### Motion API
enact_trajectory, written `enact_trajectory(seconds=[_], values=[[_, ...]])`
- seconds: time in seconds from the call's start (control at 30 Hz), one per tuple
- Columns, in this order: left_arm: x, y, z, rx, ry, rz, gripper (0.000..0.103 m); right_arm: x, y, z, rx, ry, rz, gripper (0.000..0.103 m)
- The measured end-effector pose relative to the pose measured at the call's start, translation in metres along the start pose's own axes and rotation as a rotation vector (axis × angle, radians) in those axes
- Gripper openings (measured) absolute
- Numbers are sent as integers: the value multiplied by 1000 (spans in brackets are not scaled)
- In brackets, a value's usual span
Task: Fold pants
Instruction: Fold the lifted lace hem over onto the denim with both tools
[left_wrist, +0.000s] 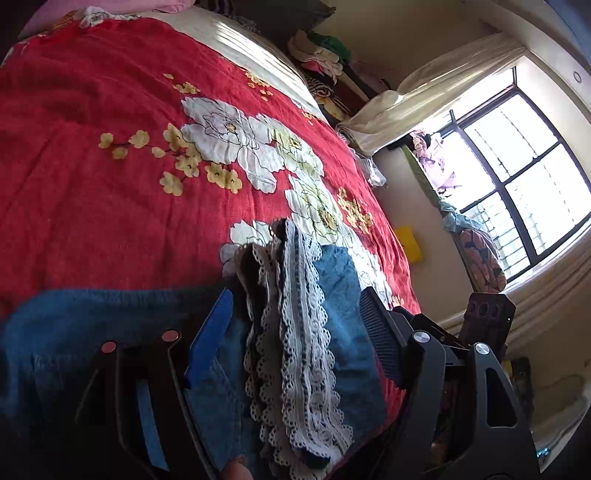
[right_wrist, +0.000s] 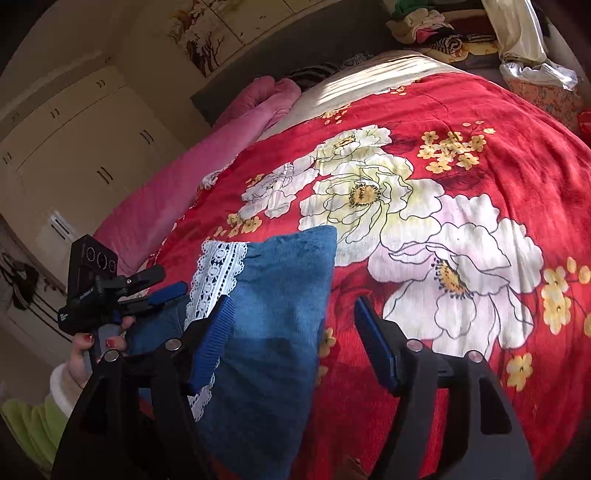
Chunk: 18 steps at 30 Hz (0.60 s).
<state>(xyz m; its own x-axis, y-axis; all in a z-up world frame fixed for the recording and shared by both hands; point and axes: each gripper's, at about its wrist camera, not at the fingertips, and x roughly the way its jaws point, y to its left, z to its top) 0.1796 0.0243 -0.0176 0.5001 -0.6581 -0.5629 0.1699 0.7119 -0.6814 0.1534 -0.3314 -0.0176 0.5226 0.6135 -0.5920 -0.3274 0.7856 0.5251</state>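
Observation:
Blue denim pants (right_wrist: 273, 332) with white lace trim (left_wrist: 295, 332) lie folded on a red floral blanket (left_wrist: 92, 166). In the left wrist view my left gripper (left_wrist: 295, 332) stands open over them. The lace strip and the denim lie in the gap between its pads, and the pads do not press on the cloth. In the right wrist view my right gripper (right_wrist: 293, 338) is open too, above the right edge of the pants. Its left pad (right_wrist: 214, 332) hangs over the denim and its right pad over the blanket. The left gripper (right_wrist: 159, 282) shows at the left, held by a hand (right_wrist: 88, 350).
The blanket covers a bed with a pink pillow roll (right_wrist: 229, 129) at its head. Piled clothes (left_wrist: 321, 59) sit beyond the far side. A curtained window (left_wrist: 517, 166) is to the right, a yellow object (left_wrist: 408, 243) is on the floor, and wardrobe doors (right_wrist: 85, 155) stand to the left.

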Motion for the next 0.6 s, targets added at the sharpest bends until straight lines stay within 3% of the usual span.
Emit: enact_trajectory(seconds=[0.1, 0.27, 0.4, 0.47, 0.6], values=[[-16, -9, -24, 2, 1, 39, 64, -15, 8, -20, -18, -16, -21, 72], [-30, -15, -62, -63, 11, 31, 64, -32, 15, -47, -26, -28, -56, 75], [-23, -19, -86, -59, 42, 100, 65, -32, 17, -63, -16, 3, -57, 76], [-20, -14, -97, -102, 58, 120, 65, -30, 19, -70, -20, 19, -59, 76], [-20, -13, -109, -118, 49, 173, 65, -26, 14, -79, 43, 55, -61, 76]])
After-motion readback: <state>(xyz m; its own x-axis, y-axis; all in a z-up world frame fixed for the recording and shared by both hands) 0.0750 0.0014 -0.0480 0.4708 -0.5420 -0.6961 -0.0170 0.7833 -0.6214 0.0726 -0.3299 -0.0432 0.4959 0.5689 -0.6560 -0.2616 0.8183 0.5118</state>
